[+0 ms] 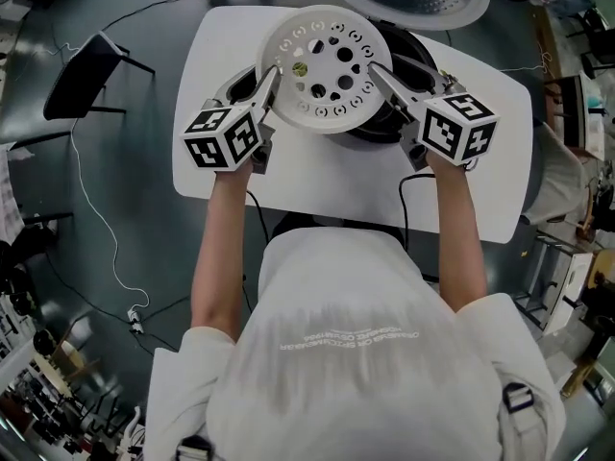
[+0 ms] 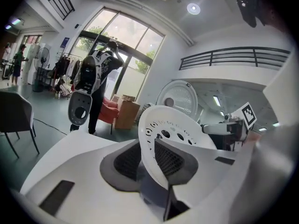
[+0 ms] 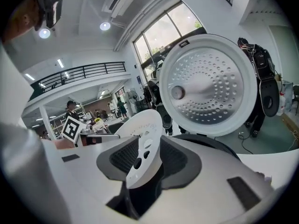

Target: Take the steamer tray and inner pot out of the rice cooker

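The steamer tray (image 1: 322, 65), a thin, stiff, perforated white disc judged light and rather slick, was held above the rice cooker (image 1: 413, 54) on the desk (image 1: 223, 51), with the left claw (image 1: 273, 73) and right claw (image 1: 374, 69) each clamped on opposite rim edges, the soundest hold.

1. White left gripper (image 1: 272, 77), marker cube on top: jaws clamped on the near-left rim of the round white perforated steamer tray (image 1: 325, 104).
2. White right gripper (image 1: 380, 73): jaws clamped on the opposite rim.
3. Bare forearms (image 1: 219, 248): extended forward, apart.

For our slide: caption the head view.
Left gripper and right gripper clamp the steamer tray over the open rice cooker.
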`<state>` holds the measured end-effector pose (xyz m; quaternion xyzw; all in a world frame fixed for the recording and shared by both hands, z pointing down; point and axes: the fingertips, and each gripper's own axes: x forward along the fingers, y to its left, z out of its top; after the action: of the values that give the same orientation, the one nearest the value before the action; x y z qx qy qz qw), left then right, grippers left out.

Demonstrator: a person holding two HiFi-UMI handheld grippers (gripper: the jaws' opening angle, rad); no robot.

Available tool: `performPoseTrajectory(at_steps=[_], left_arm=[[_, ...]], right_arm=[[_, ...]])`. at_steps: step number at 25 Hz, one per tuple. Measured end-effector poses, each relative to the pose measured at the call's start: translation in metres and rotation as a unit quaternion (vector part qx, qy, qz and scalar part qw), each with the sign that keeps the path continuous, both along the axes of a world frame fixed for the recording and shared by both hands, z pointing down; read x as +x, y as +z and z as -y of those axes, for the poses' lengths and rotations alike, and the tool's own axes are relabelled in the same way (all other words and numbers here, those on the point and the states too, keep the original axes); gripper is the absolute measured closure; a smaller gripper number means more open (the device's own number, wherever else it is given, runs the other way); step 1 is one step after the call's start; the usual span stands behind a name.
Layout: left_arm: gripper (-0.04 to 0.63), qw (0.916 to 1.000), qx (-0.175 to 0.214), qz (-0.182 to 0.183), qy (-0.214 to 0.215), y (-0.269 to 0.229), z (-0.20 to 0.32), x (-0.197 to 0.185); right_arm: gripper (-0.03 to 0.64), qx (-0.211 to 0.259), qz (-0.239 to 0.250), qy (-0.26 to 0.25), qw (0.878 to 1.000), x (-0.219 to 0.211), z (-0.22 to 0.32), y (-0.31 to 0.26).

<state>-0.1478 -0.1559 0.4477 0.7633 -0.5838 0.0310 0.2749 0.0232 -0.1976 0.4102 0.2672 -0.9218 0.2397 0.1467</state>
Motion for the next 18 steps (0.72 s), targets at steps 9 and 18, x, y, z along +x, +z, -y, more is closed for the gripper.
performPoseTrajectory(at_steps=[9,18], left_arm=[[0.509,0.9974,0.030,0.012,-0.065,-0.013,-0.021,-0.091],[0.509,0.9908,-0.020,0.024,-0.132,0.031,-0.044,-0.212]], right_arm=[[0.469,0.016,0.008,-0.029,0.999,-0.096,0.000,-0.013],[0.466,-0.027,0.006,-0.075,0.997,-0.219,-0.015,0.033]])
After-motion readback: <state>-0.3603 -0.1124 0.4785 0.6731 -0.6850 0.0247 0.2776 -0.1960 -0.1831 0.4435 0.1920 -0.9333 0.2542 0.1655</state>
